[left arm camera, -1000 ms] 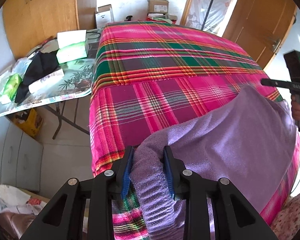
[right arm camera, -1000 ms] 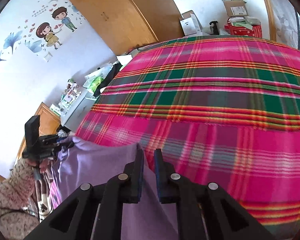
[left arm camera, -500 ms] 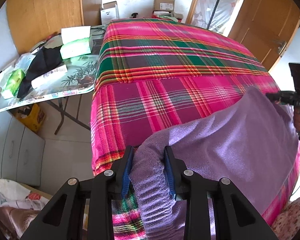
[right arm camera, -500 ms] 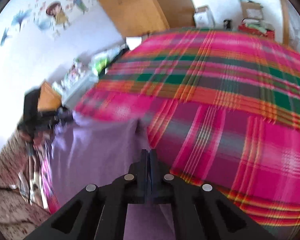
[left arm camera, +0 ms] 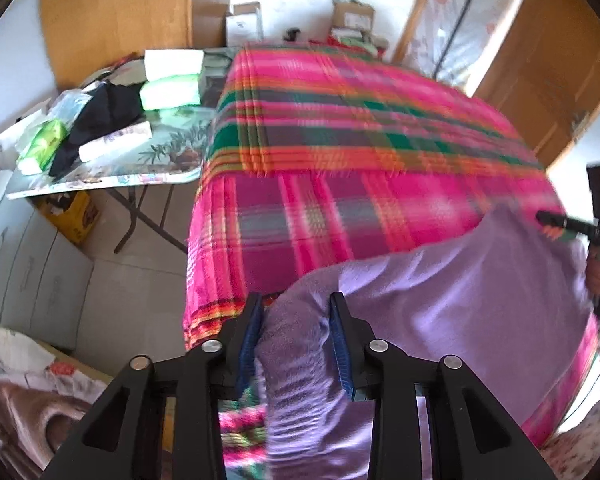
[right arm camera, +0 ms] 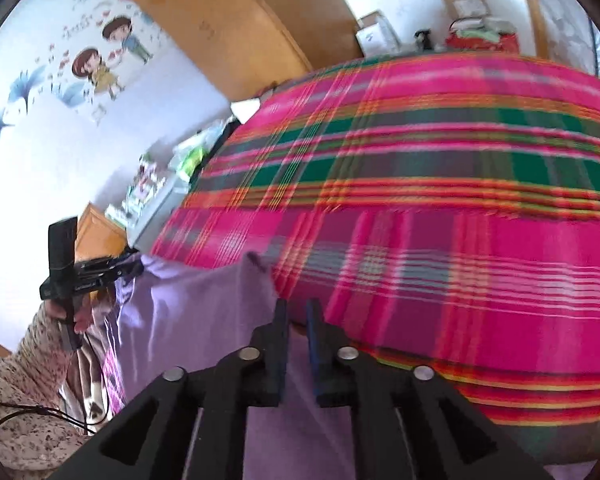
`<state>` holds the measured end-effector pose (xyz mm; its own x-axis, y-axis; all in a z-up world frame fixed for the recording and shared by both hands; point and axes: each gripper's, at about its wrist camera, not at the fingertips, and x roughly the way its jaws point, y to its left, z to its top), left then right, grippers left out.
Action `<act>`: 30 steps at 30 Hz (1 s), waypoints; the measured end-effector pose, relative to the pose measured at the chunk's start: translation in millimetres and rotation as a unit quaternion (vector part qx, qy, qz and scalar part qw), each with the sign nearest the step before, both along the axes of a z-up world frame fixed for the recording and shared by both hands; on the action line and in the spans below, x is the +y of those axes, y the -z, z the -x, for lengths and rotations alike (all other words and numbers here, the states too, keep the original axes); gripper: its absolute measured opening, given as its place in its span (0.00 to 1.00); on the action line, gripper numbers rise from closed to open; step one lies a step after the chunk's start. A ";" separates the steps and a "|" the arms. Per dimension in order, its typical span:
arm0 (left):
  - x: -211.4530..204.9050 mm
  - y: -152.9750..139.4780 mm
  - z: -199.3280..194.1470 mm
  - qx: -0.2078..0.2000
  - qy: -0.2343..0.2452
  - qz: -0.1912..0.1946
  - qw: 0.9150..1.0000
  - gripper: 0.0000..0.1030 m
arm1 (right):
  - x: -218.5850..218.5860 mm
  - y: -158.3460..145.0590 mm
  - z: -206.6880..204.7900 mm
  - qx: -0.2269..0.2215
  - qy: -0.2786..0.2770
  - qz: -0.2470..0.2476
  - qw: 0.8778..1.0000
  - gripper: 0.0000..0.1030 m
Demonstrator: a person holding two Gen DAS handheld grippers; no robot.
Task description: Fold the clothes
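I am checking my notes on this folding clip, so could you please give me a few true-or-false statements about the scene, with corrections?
1. The garment being handled is purple. True.
2. The left gripper has a bunched part of the garment between its fingers. True.
3. The bed cover is plain white. False: it is pink, green and orange plaid.
4. The right gripper is clamped fully shut. False: a gap shows between its fingers; its jaws have just been opening, and the garment lies beneath them.
5. The side table beside the bed is bare. False: packets and a black cloth lie on it.
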<state>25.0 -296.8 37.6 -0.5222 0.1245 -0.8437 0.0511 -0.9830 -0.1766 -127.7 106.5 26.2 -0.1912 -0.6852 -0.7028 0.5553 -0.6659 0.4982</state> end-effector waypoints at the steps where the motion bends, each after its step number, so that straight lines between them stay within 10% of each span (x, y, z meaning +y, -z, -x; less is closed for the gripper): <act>1: 3.4 -8.9 -0.7 0.017 -0.001 -0.012 1.000 0.33 | 7.5 -3.4 0.3 0.006 0.005 -0.004 1.000 0.17; 10: 91.6 -33.4 51.1 0.036 0.133 -0.048 0.989 0.46 | 8.9 1.7 -9.5 -0.015 -0.076 -0.008 0.997 0.34; 14: 139.7 -20.7 88.8 -0.007 0.184 -0.054 0.981 0.46 | 6.3 5.7 -15.5 -0.012 -0.089 -0.014 0.996 0.05; 30: 197.7 9.5 142.7 -0.123 0.188 -0.075 0.971 0.50 | 7.1 -0.5 -52.5 -0.029 -0.139 0.050 0.989 0.03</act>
